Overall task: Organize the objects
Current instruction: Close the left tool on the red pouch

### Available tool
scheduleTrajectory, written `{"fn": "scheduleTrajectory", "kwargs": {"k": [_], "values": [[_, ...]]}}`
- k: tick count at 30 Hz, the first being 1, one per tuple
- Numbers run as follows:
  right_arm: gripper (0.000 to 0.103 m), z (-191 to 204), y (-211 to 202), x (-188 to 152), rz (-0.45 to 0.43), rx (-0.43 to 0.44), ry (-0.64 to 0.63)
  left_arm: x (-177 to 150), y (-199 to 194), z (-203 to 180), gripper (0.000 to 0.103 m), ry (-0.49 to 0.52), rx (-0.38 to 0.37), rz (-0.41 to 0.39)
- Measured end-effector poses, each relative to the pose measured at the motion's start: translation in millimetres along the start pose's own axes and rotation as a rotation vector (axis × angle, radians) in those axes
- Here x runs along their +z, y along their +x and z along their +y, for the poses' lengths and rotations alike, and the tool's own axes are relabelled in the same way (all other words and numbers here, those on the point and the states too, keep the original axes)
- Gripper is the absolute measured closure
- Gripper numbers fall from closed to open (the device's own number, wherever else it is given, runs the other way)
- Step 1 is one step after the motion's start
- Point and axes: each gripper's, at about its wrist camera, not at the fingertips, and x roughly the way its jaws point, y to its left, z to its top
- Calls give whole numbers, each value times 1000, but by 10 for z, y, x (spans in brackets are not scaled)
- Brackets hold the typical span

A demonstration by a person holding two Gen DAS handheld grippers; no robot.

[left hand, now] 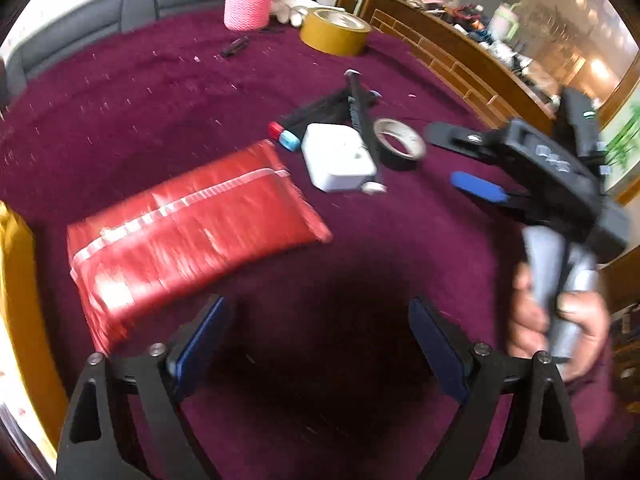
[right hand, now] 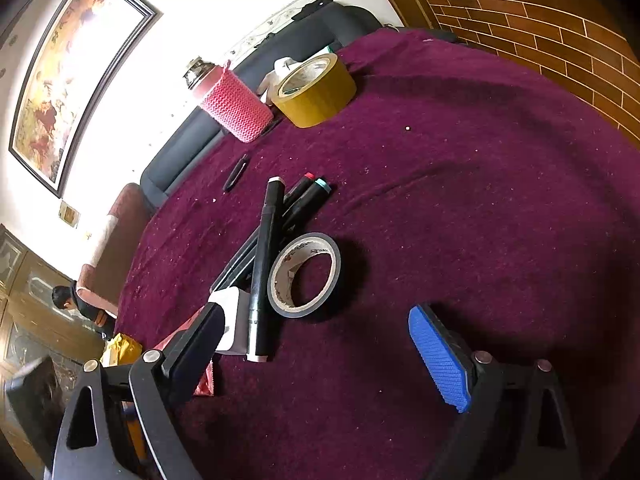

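No readable text is found. Faint print is seen inside the core of the black tape roll point(right hand: 304, 276), near centre, but it cannot be made out.

On the maroon table cloth point(right hand: 480, 200): 2 tape rolls (1 wide yellow point(right hand: 316, 90) near the far edge, 1 small black point(right hand: 304, 276)), 1 red pouch point(left hand: 192, 232), 1 white box point(left hand: 338, 158), 1 pink knitted holder point(right hand: 234, 110), and several black markers point(right hand: 266, 264), piled too tightly to count.

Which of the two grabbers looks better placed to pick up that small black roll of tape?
Probably the right. The right gripper is open and aimed at the black tape roll, just ahead. The left gripper, also open, sits beside the red pouch, farther away.
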Motion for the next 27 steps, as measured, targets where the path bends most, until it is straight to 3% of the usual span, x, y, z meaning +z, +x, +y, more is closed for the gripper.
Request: {"fn": "scheduleTrajectory", "kwargs": {"k": [5,9,11,14,15,23,27], "values": [[7,-23,-10,1,2,6,12,233,-281,169,13,22,125,-140],[6,-6,-3,7,6,4,5,555,-119,547,12,-35,184,-137],[5,6,1,0,7,2,-5,659,64,720,12,-79,188,-86],[5,12,9,5,12,13,-10,673,289,957,13,-190,109,-6],[5,9,15,5,13,13,-11,658,254,955,13,-192,96,-27],[4,36,33,4,20,6,-30,327,170,649,12,-161,-48,39],[4,23,25,5,21,14,-21,122,155,332,12,-101,-6,25]]}}
